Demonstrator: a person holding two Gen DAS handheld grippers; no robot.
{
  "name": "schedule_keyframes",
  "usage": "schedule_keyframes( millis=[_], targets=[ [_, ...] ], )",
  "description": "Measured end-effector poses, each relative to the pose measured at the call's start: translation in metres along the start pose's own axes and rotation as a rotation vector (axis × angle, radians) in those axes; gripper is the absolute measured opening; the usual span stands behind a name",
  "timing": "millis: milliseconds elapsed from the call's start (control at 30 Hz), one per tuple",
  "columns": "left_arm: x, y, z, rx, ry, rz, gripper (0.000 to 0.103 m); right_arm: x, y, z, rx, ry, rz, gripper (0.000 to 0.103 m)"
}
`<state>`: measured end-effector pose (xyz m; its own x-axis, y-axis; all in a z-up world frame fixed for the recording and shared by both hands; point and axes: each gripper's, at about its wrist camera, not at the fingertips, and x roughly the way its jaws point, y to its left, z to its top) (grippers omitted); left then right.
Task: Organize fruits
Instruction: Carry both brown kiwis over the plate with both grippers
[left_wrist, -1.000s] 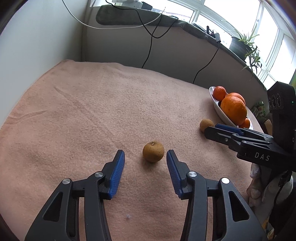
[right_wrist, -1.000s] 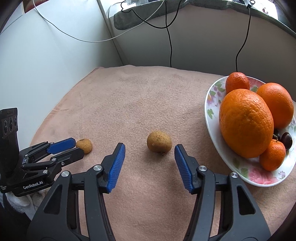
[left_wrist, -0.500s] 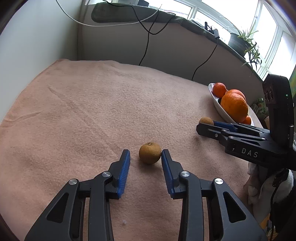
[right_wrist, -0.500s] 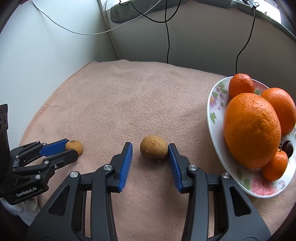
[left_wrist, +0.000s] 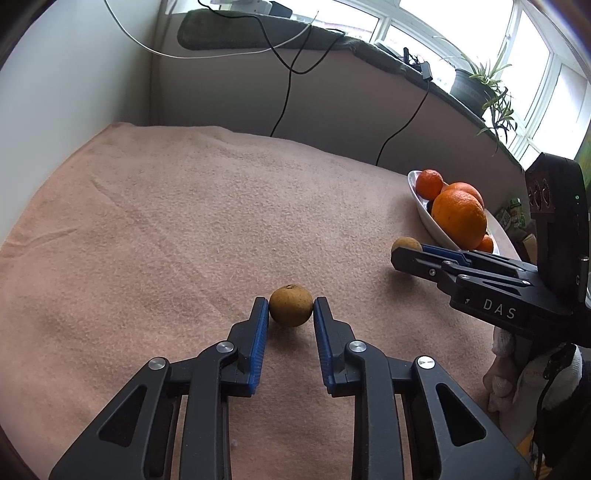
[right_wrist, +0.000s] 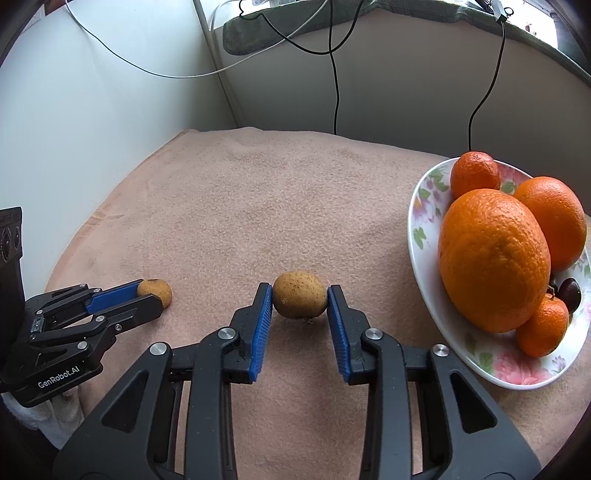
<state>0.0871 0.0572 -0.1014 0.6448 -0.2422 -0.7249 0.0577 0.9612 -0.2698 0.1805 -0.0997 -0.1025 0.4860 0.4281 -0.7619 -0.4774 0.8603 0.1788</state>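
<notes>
Only the right wrist view shows the inside of the flowered plate (right_wrist: 421, 206): a big orange (right_wrist: 495, 258), a second orange (right_wrist: 554, 218) behind it, two mandarins (right_wrist: 474, 175) and a dark cherry (right_wrist: 570, 290). The left wrist view gives the plate's side only, plus a potted plant (left_wrist: 480, 85) on the window sill.

The left gripper (left_wrist: 290, 308) has its blue pads pressed on either side of a small brown fruit (left_wrist: 290, 305) that sits on the pink blanket (left_wrist: 184, 221), towards its near edge. The right gripper (right_wrist: 300, 301) clamps a second brown fruit (right_wrist: 300, 299) the same way, close to the plate's left rim.
</notes>
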Motion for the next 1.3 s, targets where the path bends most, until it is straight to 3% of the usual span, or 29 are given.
schedule_keyframes(
  millis=[733,1300],
  targets=[
    [-0.010,-0.052,0.023,0.078,-0.053,-0.078,0.023,-0.070,-0.023,-0.012,0.032,-0.125,0.008,0.032],
    [0.000,-0.118,0.049,0.180,-0.073,-0.177,0.023,-0.114,-0.079,-0.018,0.107,-0.198,-0.047,0.032]
  ],
)
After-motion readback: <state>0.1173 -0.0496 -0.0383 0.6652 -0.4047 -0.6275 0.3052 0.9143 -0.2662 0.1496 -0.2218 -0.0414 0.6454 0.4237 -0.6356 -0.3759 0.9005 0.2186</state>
